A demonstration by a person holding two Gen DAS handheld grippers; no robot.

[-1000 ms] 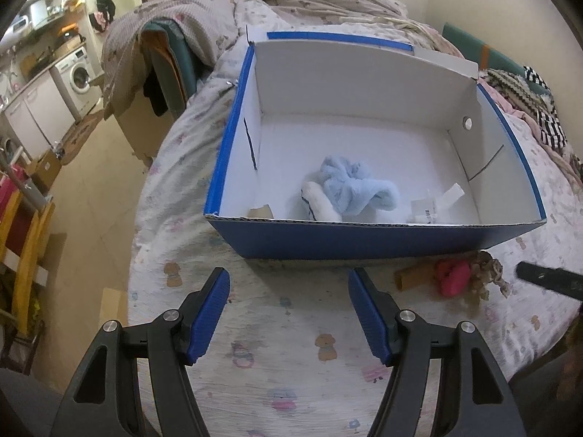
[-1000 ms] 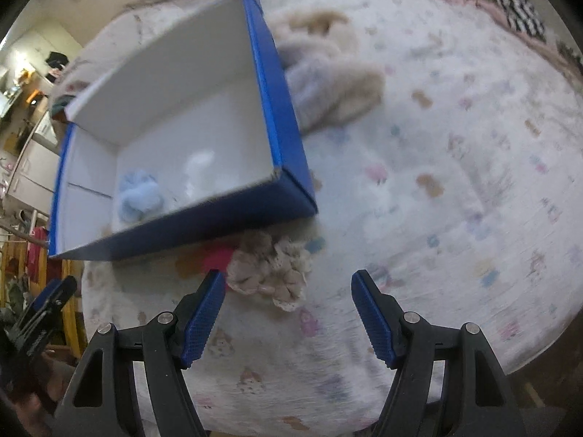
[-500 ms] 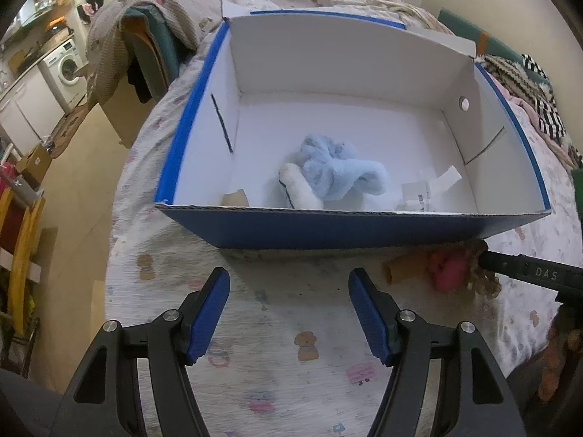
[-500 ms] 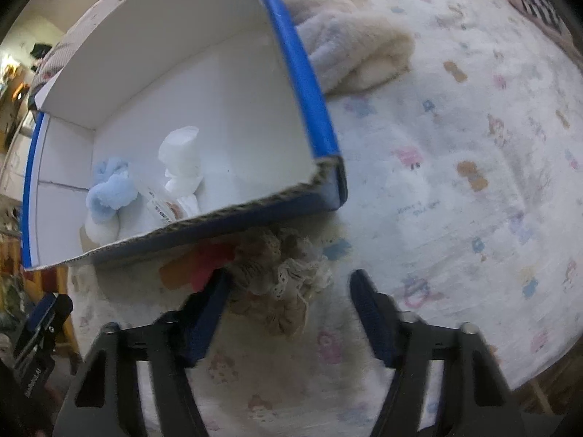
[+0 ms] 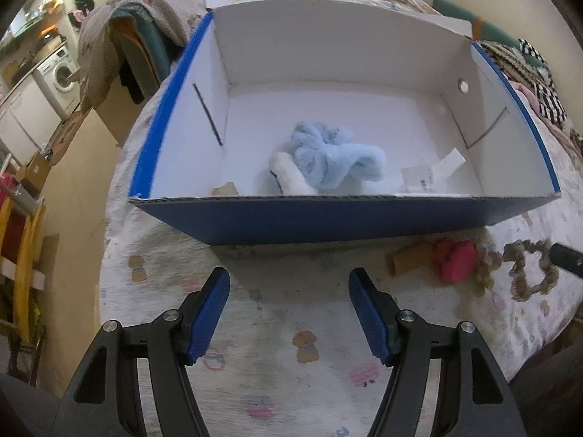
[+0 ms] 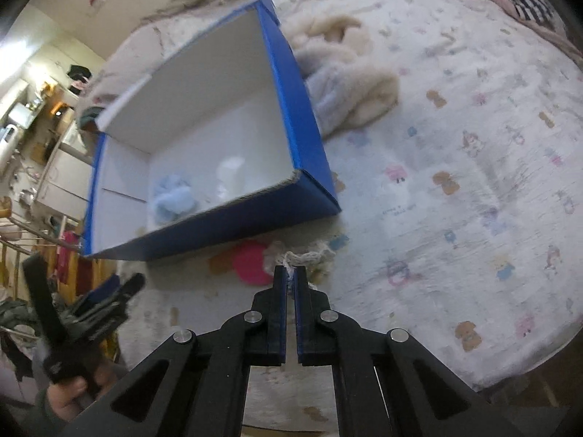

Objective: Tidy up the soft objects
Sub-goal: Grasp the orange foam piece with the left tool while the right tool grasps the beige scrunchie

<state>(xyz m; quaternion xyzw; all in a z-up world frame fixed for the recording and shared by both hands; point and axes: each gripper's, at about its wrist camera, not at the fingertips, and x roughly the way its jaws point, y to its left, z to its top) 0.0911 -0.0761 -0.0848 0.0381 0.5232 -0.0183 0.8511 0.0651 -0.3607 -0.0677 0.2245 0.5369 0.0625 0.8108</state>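
A blue box [image 5: 328, 218] with white inner walls stands on the bed and holds a light blue fluffy cloth [image 5: 328, 156] and a cream roll [image 5: 291, 178]. In front of it lies a beige lace cloth [image 5: 528, 273] next to a pink soft thing [image 5: 455, 258]. My right gripper [image 6: 290, 273] is shut on a strand of the lace cloth [image 6: 302, 255], just in front of the box's [image 6: 218, 229] near wall. My left gripper [image 5: 289, 291] hangs open over bare sheet before the box, with nothing between its fingers.
A brown cardboard tube [image 5: 411, 260] lies beside the pink thing. A cream fluffy blanket [image 6: 346, 83] is heaped against the box's far side. Paper tags [image 5: 430, 174] lie inside the box. The bed edge drops to the floor at the left; a hand [image 6: 69, 397] holds the left gripper.
My right gripper has closed from wide open onto the lace cloth and pulled back a little. The left gripper has drifted slightly nearer the box, still open.
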